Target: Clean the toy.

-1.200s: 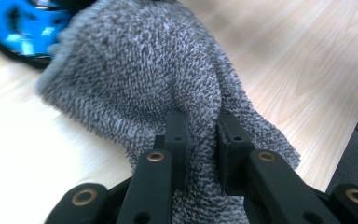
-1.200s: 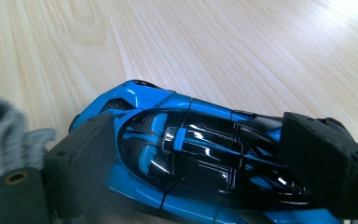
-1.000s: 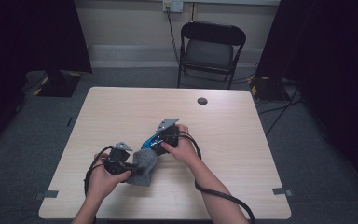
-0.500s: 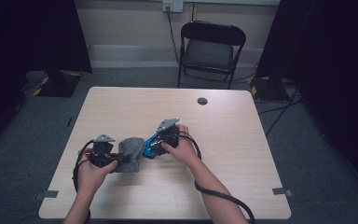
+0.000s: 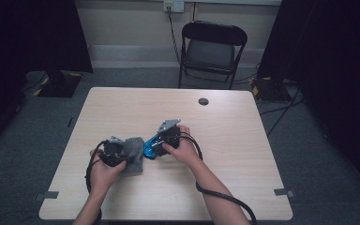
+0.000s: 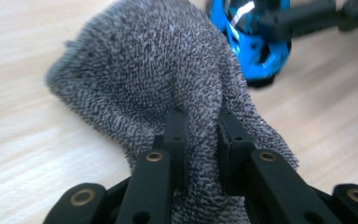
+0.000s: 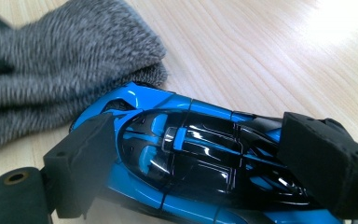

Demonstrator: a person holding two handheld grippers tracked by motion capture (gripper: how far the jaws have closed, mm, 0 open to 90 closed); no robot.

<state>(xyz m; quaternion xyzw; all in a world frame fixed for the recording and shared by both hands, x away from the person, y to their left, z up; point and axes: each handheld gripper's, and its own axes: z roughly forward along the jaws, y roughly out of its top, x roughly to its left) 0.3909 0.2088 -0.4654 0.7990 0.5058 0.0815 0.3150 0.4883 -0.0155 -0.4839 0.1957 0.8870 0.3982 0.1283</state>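
The counter [image 5: 243, 140] is bare wood over most of its surface, so a hand could pass freely along the far half, the right side and the near edge. In the middle-left, the grey sock [image 5: 132, 152] and the blue toy car [image 5: 151, 146] lie touching, with no gap between them. Both hands and their trailing cables [image 5: 215, 194] occupy the near-left and near-centre part. A small dark round hole [image 5: 203, 101] sits near the far edge. Behind the counter stands a folding chair [image 5: 212, 49].
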